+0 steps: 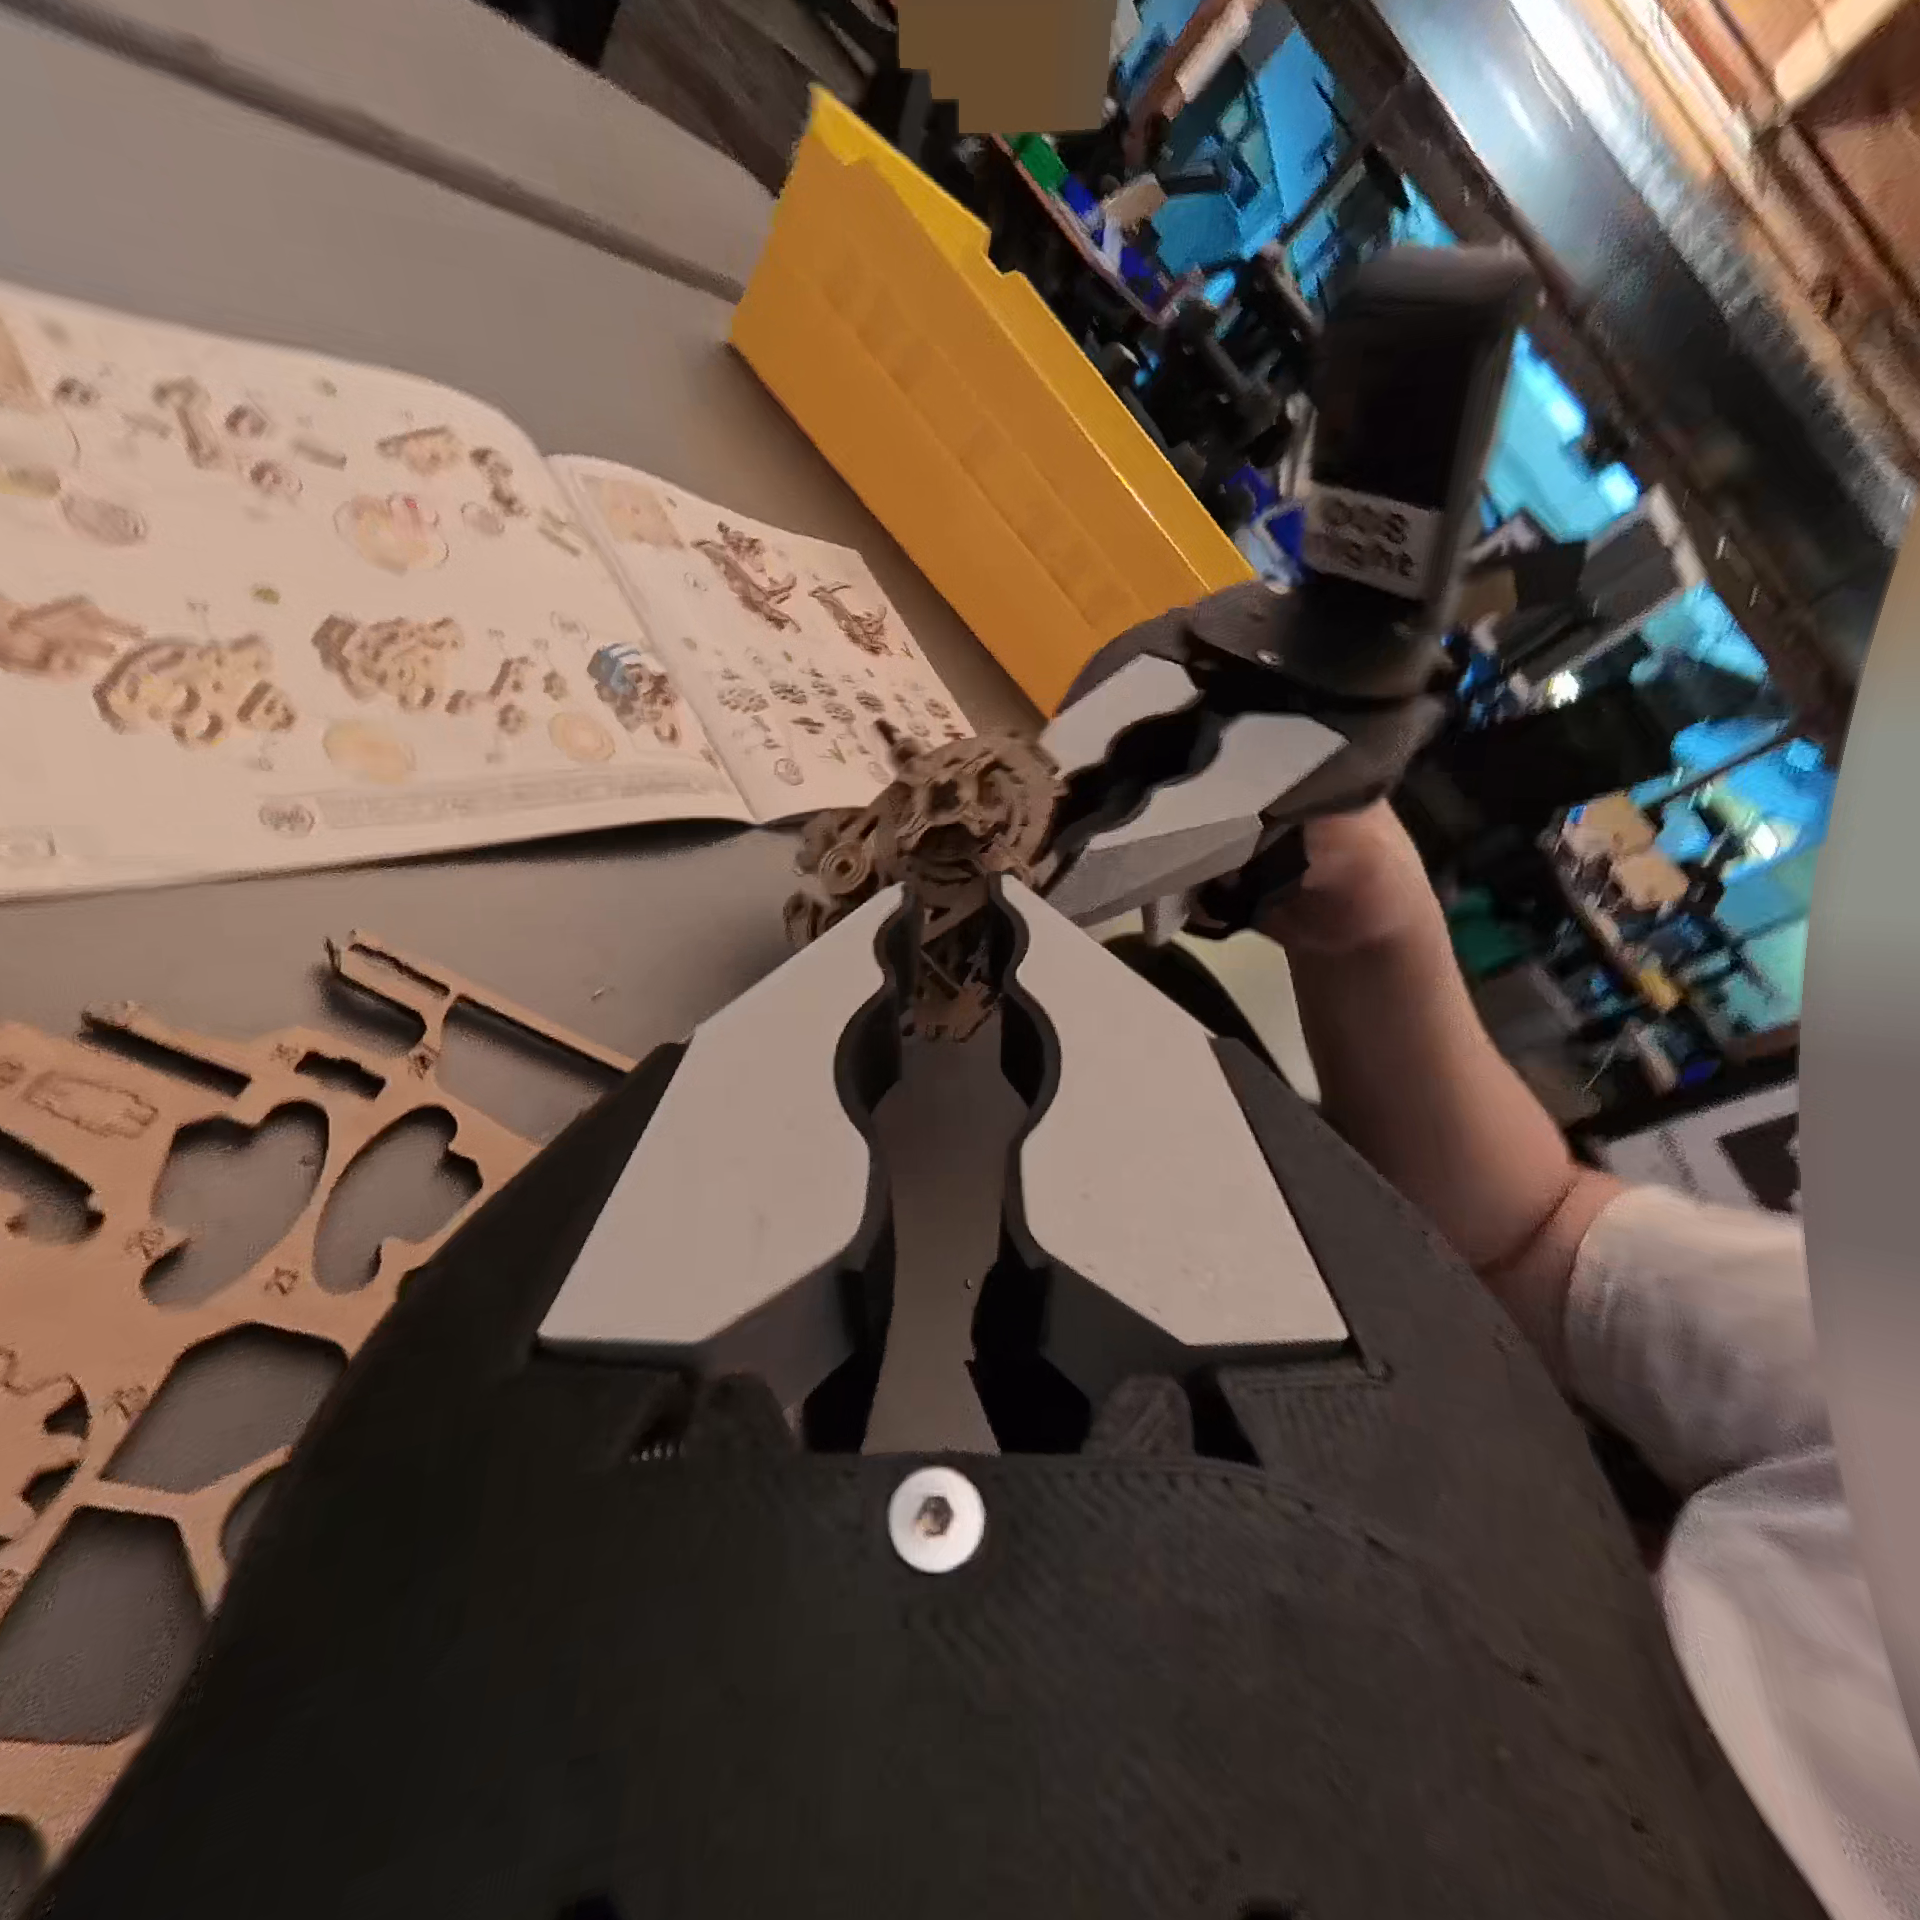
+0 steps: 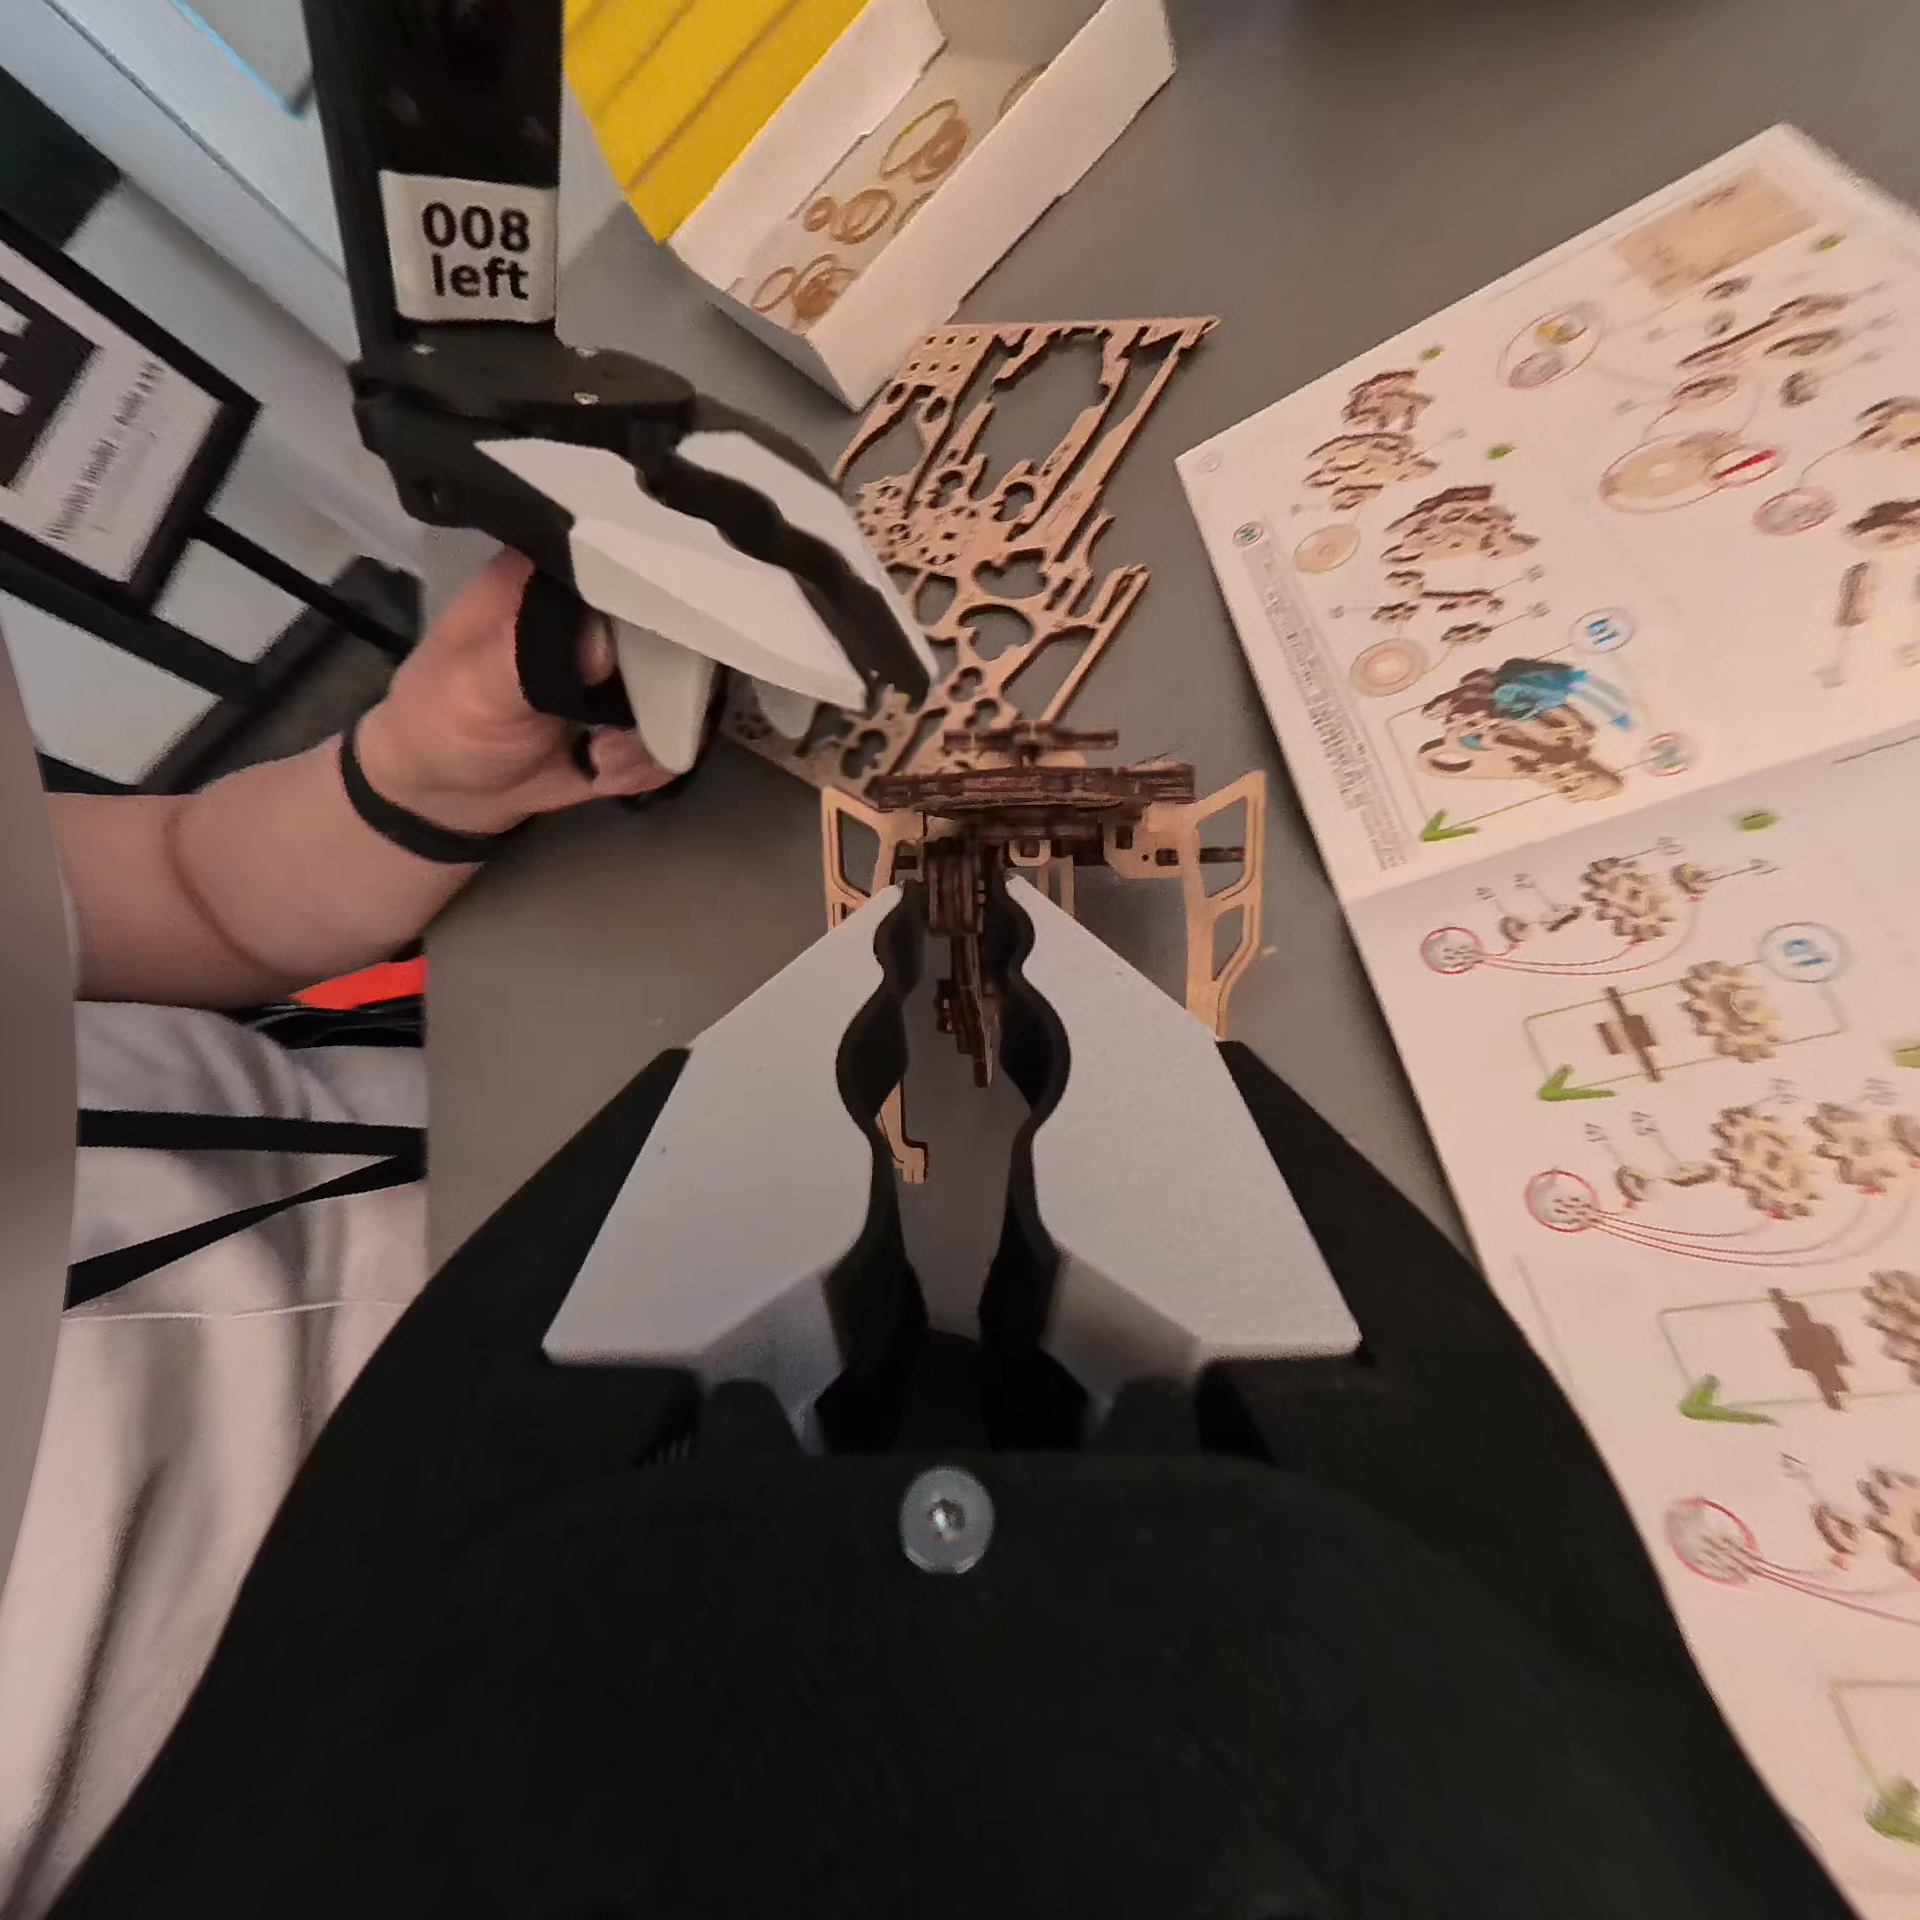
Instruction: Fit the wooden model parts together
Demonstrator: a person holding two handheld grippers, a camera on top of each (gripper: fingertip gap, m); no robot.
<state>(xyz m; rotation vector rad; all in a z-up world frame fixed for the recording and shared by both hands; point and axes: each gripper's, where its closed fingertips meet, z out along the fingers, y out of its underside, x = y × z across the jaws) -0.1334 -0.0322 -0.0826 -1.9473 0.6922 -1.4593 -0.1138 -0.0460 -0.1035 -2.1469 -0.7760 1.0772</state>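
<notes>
My left hand-held gripper [image 1: 948, 902] is clenched on the wooden model [image 1: 940, 821], a dark brown laser-cut sub-assy w/ small gears and layered plates, held up off the bench [image 1: 312, 208]. My right hand-held gripper [image 2: 954, 896] is clamped on a model piece too, pinching a narrow stacked stem under a flat slotted deck [image 2: 1029, 784]. In the left view the right tool's tips [image 1: 1070, 821] meet the same cluster from the right side. In the right view the left one [image 2: 883, 691] comes in from upper left; can't tell there what its tips touch.

Containers: yellow bin [image 1: 966, 416] at the far bench edge, inside not visible. White open box [image 2: 883, 218] beside it holds pale wooden rings/gears.

Also on the bench: punched-out ply sheet [image 2: 997, 540], a pale frame piece [image 2: 1226, 883] lying under the model, and the open instruction booklet [image 2: 1610, 727] to the right.
</notes>
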